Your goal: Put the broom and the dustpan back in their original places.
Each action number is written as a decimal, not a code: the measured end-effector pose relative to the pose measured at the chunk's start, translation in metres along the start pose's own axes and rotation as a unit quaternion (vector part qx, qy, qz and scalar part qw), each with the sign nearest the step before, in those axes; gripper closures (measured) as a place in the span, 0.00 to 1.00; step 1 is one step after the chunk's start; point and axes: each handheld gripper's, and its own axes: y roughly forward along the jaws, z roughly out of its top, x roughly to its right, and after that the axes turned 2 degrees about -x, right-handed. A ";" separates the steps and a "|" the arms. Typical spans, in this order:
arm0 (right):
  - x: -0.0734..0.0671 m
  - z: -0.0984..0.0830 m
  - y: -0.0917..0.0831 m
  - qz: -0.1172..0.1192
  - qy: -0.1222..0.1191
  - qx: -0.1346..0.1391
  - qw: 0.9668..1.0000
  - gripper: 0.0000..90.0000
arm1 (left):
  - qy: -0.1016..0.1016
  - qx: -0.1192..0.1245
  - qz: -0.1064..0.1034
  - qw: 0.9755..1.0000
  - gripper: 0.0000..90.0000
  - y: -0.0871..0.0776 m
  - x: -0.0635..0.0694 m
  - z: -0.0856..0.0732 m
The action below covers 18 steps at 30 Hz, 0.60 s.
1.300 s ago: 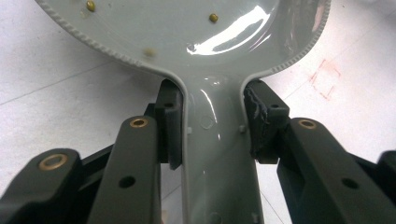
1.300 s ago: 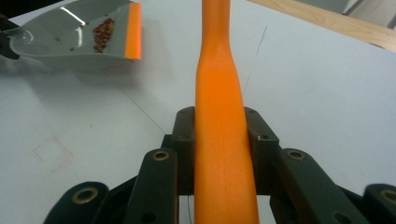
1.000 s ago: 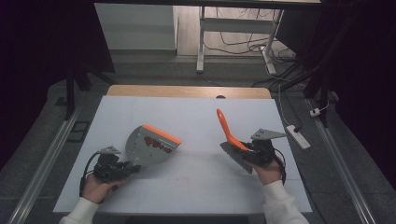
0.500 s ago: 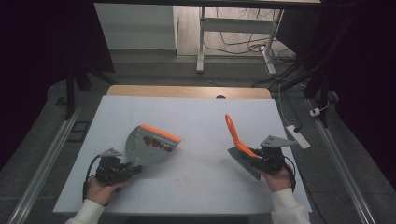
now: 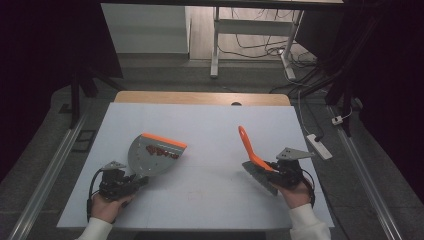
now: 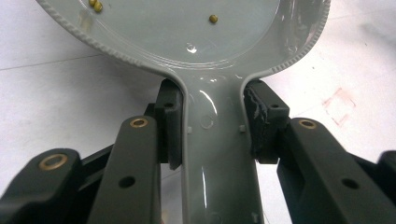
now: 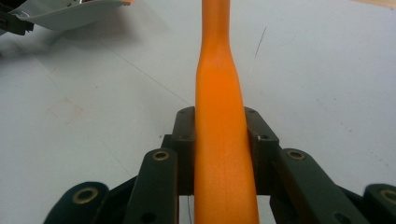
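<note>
room: dark; grey floor (image 5: 165,70) beyond the far edge, white frame legs (image 5: 216,45) standing on it, loose cables (image 5: 260,47) trailing between them
tabletop: white sheet (image 5: 210,130) over most of it, bare wood strip (image 5: 200,97) along the far edge; faint reddish mark near the middle front; metal rails (image 5: 47,175) flanking both sides
power strip: white (image 5: 318,146), on the floor just off the right edge of the tabletop
dustpan: grey, orange lip (image 5: 152,155); left half of the tabletop, near the front; long axis running from handle at near-left to lip at far-right; mouth pointing away and right; small dark-red bits inside by the lip, a few yellowish grains (image 6: 213,18) on the pan floor in the left gripper view
brush: orange handle (image 5: 248,147), grey head low at the near end; right half of the tabletop; long axis tilted, handle rising up and away, leaning left toward the dustpan; well apart from the dustpan
left tongs: (image 5: 131,183) clamped on the dustpan's grey handle, pads (image 6: 170,121) pressing both flanks of the neck just behind the pan
right tongs: (image 5: 270,169) clamped on the brush's orange handle, pads (image 7: 261,144) tight on both sides, handle running straight out between them
hands: left hand (image 5: 107,202) and right hand (image 5: 295,192) at the near edge, white sleeves
</note>
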 end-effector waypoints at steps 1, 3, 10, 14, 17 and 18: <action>-0.001 0.000 0.000 -0.001 0.002 0.000 1.000 0.78 | -0.002 0.002 0.005 1.000 0.69 0.000 -0.001 -0.001; -0.002 -0.001 -0.001 -0.002 0.010 0.000 1.000 0.78 | -0.013 0.005 0.012 1.000 0.69 -0.001 -0.002 -0.002; -0.006 -0.005 0.001 -0.002 0.027 -0.011 1.000 0.78 | -0.023 0.001 0.034 0.999 0.69 0.001 -0.008 -0.001; -0.008 -0.006 0.002 -0.001 0.036 -0.018 0.999 0.78 | -0.025 -0.004 0.039 0.999 0.69 0.003 -0.010 -0.001; -0.008 -0.007 0.004 0.002 0.039 -0.024 0.999 0.78 | -0.027 -0.006 0.040 0.999 0.69 0.004 -0.010 0.000; -0.008 -0.007 0.005 0.004 0.041 -0.027 0.999 0.78 | -0.028 -0.006 0.039 0.999 0.69 0.005 -0.010 0.000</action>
